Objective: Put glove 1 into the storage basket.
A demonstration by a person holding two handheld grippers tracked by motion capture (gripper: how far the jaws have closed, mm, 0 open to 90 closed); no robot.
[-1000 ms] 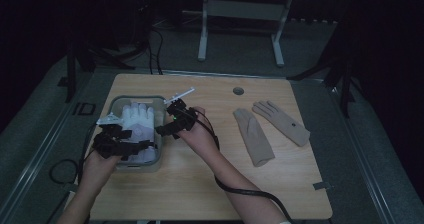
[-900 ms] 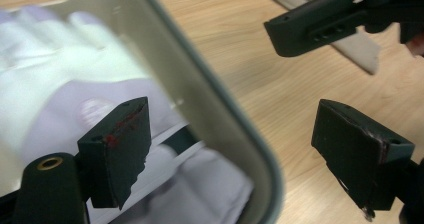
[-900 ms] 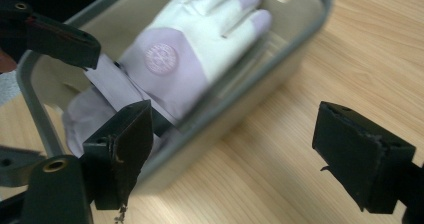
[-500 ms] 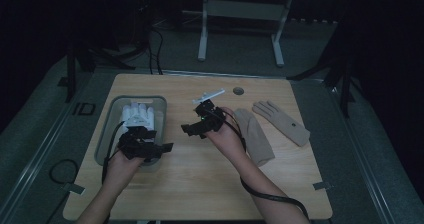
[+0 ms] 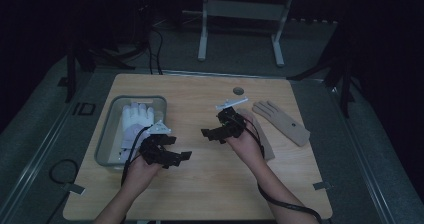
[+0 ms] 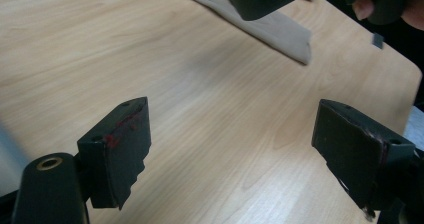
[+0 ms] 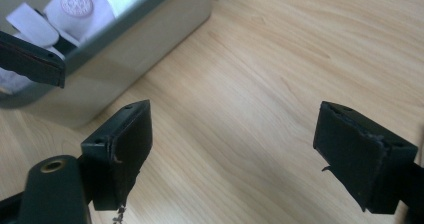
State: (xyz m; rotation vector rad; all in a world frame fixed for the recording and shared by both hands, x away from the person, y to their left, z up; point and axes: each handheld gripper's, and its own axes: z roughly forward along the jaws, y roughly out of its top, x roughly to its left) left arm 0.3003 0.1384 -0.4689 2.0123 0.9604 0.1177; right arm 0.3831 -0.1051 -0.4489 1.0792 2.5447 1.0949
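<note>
Both tools, left tool [image 5: 167, 151] and right tool [image 5: 220, 129], were pulled from the bin [image 5: 107, 134]; jaws apart, nothing held. White gloves [image 5: 135, 124] are packed; tan gloves [image 5: 280, 121] are left near the tabletop's right edge.

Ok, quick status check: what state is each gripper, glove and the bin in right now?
Left gripper: open, nothing held, above bare table.
Right gripper: open, nothing held, above bare table.
Grey bin: upright, on the table's left side, holding white gloves.
White gloves: lying in the bin.
Beige glove: flat on the table, right side.
Second beige glove: flat on the table, partly hidden by the right hand.
</note>
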